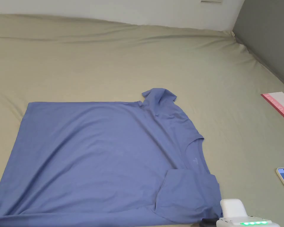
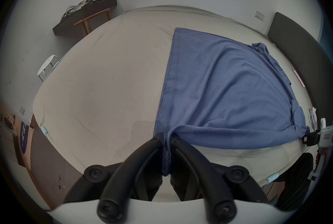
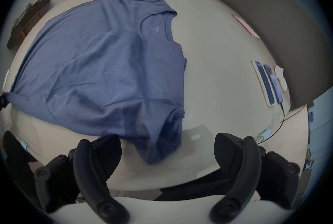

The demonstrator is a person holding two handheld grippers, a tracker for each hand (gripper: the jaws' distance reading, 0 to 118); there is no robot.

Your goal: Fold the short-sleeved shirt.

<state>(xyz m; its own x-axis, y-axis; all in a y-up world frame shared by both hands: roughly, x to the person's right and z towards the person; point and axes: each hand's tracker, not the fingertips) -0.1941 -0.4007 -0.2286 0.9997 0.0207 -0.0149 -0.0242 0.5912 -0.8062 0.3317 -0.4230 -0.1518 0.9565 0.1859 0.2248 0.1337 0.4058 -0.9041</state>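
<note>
- Shirt (image 1: 103, 153) lies flat on bed (image 1: 138, 53), long axis 9-to-3, collar toward 3.
- Left hand-held gripper (image 2: 166, 139) is clamped on the near hem corner.
- Right hand-held gripper (image 3: 167, 139) gapes empty; near sleeve lies at its 12, nearer this hand.

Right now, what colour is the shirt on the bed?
The shirt is plain blue, no pattern; the head view shows it best.

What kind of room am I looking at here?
Most likely a bedroom. The blue shirt lies on a wide bed covered in a beige sheet, with a dark padded headboard along one side. Two phones lie near the headboard, and a white stool stands beside the bed.
</note>
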